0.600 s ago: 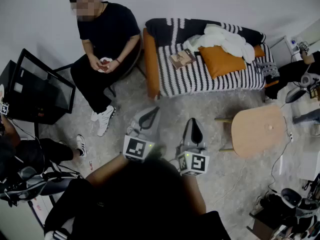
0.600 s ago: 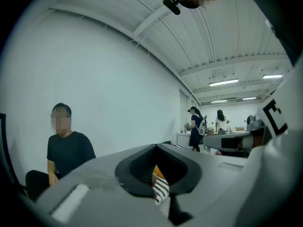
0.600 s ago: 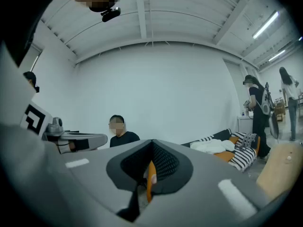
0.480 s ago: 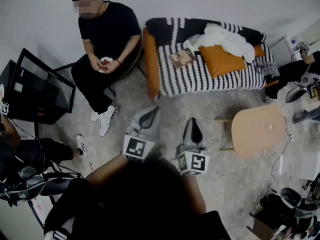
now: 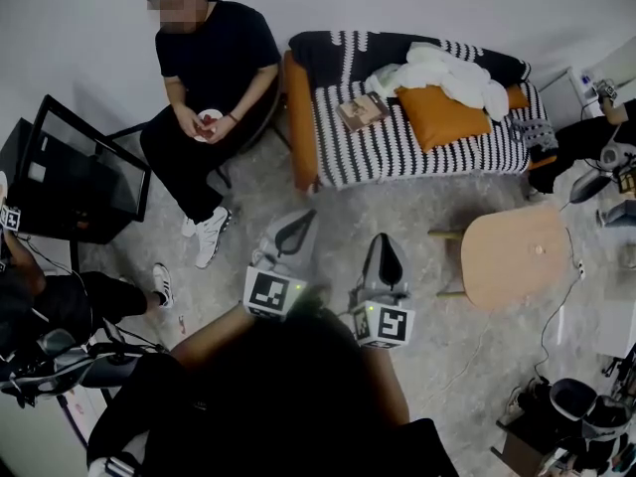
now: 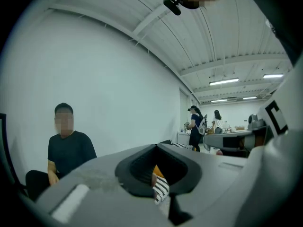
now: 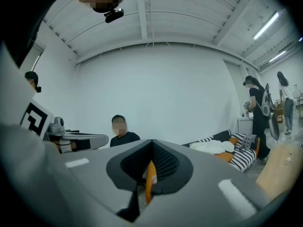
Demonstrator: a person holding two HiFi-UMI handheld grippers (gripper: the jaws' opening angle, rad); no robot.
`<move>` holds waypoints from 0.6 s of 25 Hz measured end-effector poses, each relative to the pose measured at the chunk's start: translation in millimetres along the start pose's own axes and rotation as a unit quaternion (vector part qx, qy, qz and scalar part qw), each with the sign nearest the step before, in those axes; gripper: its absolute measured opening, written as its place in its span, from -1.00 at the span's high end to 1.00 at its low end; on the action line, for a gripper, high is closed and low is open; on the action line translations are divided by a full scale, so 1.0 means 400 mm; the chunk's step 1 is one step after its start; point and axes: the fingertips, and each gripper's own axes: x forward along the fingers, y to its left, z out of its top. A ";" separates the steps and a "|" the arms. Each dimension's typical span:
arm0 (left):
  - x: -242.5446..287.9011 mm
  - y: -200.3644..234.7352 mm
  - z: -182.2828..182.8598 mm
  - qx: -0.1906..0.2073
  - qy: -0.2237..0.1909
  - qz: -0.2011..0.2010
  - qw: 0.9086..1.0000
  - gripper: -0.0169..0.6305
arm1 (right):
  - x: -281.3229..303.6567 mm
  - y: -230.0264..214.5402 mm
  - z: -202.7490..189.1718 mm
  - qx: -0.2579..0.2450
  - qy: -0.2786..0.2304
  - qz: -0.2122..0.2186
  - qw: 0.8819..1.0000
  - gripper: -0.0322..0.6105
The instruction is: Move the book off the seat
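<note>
Book not yet gripped: the left gripper and right gripper each have their jaws pressed together on nothing, side by side. The book lies well apart at their 12 to 1 o'clock on the striped seat, at 9 o'clock of the orange cushion. I judge this the approach; next comes reaching forward and opening one gripper's jaws over the book's edge.

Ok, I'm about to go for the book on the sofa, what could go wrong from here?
1. The left hand-held gripper and right hand-held gripper both have jaws together; unopened, they would likely shove the book instead of gripping it.
2. The book lies flat on the striped sofa near the orange cushion, so a jaw might snag fabric.
3. A seated person and a round wooden table flank the approach.
</note>
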 end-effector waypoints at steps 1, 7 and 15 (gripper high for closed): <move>0.002 -0.001 -0.001 0.000 0.000 0.001 1.000 0.93 | 0.000 -0.005 -0.001 0.001 -0.001 0.000 1.000 0.88; 0.024 -0.027 -0.011 0.000 0.006 0.007 1.000 0.93 | 0.002 -0.041 -0.007 0.003 0.007 0.005 1.000 0.88; 0.066 -0.064 -0.010 0.007 0.003 0.022 1.000 0.93 | 0.020 -0.082 -0.013 -0.004 0.016 0.026 1.000 0.88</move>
